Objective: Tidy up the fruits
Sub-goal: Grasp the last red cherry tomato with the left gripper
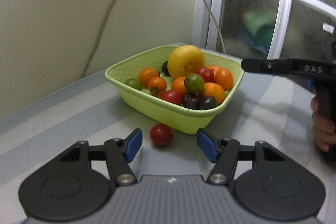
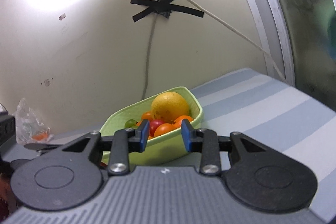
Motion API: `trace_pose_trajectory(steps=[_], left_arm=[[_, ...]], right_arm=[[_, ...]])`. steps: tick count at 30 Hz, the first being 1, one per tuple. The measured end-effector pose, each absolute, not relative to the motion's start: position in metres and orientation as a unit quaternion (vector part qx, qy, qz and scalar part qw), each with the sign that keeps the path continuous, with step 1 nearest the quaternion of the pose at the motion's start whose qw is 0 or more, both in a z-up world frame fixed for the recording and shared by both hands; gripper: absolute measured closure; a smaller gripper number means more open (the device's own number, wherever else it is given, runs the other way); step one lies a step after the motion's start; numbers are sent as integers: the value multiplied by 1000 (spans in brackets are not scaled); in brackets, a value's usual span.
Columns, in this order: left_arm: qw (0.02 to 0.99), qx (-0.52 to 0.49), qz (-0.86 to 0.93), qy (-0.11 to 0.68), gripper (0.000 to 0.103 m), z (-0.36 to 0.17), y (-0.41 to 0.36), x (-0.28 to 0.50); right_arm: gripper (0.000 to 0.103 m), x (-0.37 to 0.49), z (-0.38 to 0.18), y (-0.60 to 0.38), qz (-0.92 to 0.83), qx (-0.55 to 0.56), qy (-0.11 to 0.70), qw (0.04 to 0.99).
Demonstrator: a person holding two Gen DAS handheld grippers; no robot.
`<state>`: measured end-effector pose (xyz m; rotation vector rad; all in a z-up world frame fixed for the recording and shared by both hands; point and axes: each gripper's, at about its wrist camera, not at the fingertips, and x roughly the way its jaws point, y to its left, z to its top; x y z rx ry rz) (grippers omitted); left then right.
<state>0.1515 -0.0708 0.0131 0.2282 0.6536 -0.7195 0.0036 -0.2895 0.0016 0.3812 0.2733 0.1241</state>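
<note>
One red tomato (image 1: 161, 134) sits loose on the desk (image 1: 63, 119), just in front of the green basket (image 1: 168, 112). Left hand-held gripper (image 1: 169, 144) is part open and empty, right hand-held gripper (image 2: 165, 135) too. I'd straddle the tomato squarely and squeeze gently, it'll roll.

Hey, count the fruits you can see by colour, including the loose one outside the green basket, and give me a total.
Yellow fruit: 1
Orange fruits: 6
Red fruits: 3, one of them loose
Green fruits: 2
Dark purple fruits: 3
Total visible: 15
</note>
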Motion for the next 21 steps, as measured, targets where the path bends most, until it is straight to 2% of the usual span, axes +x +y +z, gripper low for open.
trace_pose_trajectory(steps=[1, 4, 5, 11, 15, 21], left_arm=[[876, 114, -346, 316, 49, 12, -73, 154], [871, 124, -348, 325, 73, 5, -73, 159], [873, 124, -344, 323, 76, 5, -72, 159], [869, 78, -359, 332, 76, 10, -51, 129], [864, 34, -381, 328, 76, 12, -38, 87], [867, 75, -390, 302, 76, 5, -40, 22]], right_arm=[[66, 3, 2, -288, 63, 185, 134, 972], [66, 5, 2, -288, 64, 177, 132, 973], [66, 5, 2, -288, 64, 176, 132, 973], [66, 2, 4, -285, 91, 171, 131, 972], [66, -9, 7, -277, 186, 187, 147, 953], [65, -30, -12, -255, 260, 214, 253, 907]])
